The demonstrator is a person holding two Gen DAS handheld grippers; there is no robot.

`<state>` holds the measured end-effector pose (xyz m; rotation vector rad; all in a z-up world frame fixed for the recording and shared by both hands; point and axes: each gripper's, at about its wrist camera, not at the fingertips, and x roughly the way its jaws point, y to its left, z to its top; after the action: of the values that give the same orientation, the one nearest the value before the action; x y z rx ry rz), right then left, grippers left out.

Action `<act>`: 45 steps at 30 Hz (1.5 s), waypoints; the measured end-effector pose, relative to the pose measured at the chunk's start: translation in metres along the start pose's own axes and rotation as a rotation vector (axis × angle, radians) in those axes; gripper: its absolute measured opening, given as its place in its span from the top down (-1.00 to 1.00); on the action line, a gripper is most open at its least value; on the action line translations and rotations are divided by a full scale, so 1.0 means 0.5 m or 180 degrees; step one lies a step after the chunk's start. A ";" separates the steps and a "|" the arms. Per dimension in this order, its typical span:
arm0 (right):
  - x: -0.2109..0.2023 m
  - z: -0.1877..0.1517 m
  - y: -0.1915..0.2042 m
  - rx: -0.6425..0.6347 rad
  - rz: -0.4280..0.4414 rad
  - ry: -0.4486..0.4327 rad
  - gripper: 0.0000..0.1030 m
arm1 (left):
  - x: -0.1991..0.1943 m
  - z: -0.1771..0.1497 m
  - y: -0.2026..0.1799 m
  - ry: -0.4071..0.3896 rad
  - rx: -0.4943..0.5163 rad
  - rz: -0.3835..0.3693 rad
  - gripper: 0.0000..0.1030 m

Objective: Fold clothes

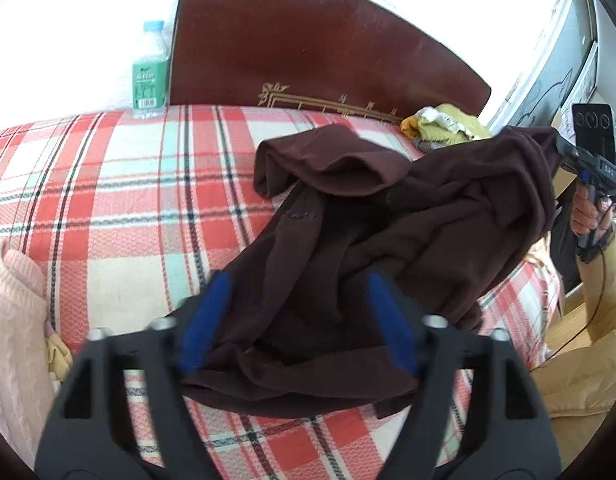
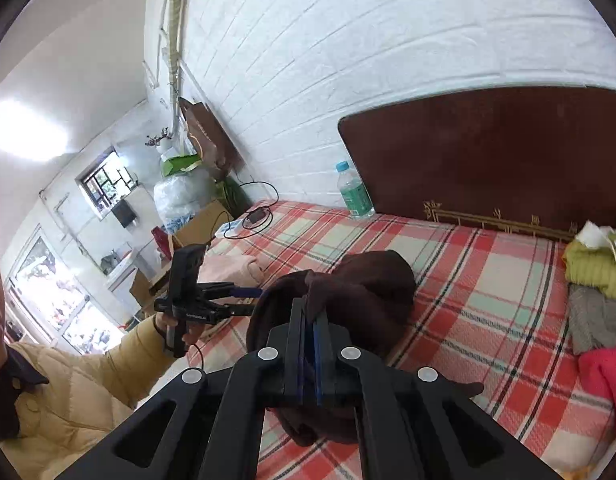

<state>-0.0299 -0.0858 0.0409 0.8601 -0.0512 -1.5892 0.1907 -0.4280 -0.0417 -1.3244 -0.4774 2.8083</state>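
Observation:
A dark brown garment lies crumpled on the plaid bed sheet. One end of it is lifted at the right, where my right gripper pinches it. In the right wrist view the right gripper is shut on a bunched fold of the brown garment. My left gripper is open wide, its blue pads on either side of the garment's low near part. From the right wrist view the left gripper sits left of the garment, held by a hand in a yellow sleeve.
A water bottle stands by the dark red headboard. A pink sweater lies at the left bed edge. Yellow-green, grey and bright pink clothes are piled at the right. Cables lie near the wall.

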 end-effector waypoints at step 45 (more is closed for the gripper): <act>0.116 0.001 -0.069 0.0065 -0.0305 0.0478 0.80 | 0.024 0.109 -0.026 0.0132 -0.0086 0.0046 0.82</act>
<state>-0.0566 -0.1286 -0.0043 1.0083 0.0820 -1.6105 0.1405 -0.4290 -0.0147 -1.3938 -0.5085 2.7894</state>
